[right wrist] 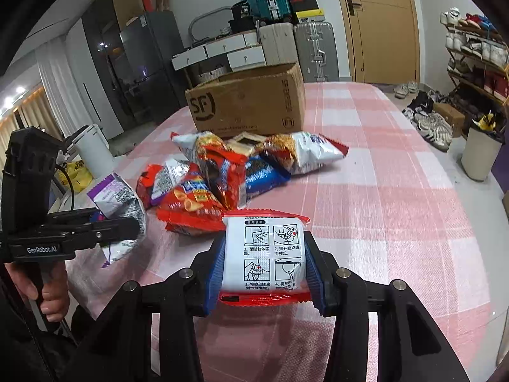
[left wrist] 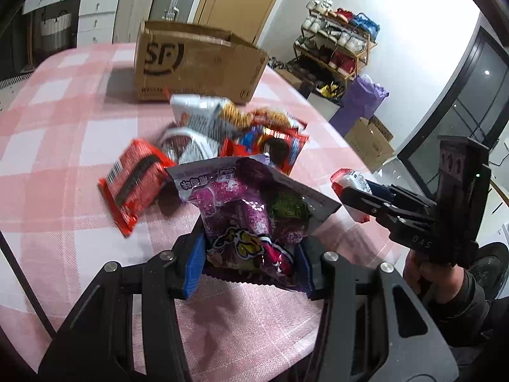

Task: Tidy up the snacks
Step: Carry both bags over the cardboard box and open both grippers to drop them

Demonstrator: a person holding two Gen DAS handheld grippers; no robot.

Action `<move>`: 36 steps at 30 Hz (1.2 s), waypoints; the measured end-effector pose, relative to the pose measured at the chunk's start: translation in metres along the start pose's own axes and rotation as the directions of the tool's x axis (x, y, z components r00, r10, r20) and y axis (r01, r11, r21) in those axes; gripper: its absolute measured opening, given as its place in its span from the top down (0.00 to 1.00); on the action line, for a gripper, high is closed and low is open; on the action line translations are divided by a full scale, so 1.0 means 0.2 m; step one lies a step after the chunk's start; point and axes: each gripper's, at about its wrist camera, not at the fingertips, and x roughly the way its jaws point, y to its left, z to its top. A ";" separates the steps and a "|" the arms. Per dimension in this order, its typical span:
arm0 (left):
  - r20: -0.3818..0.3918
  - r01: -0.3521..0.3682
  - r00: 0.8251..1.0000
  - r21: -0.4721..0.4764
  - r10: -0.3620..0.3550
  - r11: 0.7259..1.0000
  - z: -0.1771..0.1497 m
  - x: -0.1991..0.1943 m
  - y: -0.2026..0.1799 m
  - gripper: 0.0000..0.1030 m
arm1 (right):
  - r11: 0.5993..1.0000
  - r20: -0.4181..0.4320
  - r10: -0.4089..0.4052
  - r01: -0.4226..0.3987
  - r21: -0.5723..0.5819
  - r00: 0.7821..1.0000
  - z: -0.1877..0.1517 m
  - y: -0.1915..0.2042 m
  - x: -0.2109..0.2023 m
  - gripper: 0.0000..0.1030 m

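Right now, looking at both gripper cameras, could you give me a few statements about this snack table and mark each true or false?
1. The left gripper holds a purple snack bag. True.
2. The right gripper is empty. False: it clamps a white and red packet.
3. The SF cardboard box stands on the pink checked tablecloth. True.
4. All loose snacks are already in the box. False: a snack pile lies in front of it.

Glossy foil snack packets [right wrist: 203,172]; matt cardboard box [right wrist: 251,102] (probably corrugated).
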 end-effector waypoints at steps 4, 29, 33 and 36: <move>0.032 -0.015 0.999 0.006 0.015 1.000 0.07 -0.12 0.02 0.56 | 1.000 0.027 0.013 -0.013 -0.008 1.000 0.07 0.02 -0.04 0.56; 0.066 -0.192 0.980 0.043 0.189 0.980 1.04 -0.18 0.12 0.56 | 0.980 0.127 0.152 -0.132 -0.151 0.980 0.90 0.10 0.01 0.56; 0.066 -0.204 0.978 0.052 0.200 0.978 1.22 -0.13 0.11 0.56 | 0.976 0.136 0.160 -0.136 -0.170 0.978 1.05 0.12 0.04 0.56; 0.062 -0.214 0.976 0.064 0.210 0.975 1.36 -0.08 0.12 0.56 | 0.974 0.139 0.166 -0.140 -0.181 0.976 1.15 0.13 0.07 0.56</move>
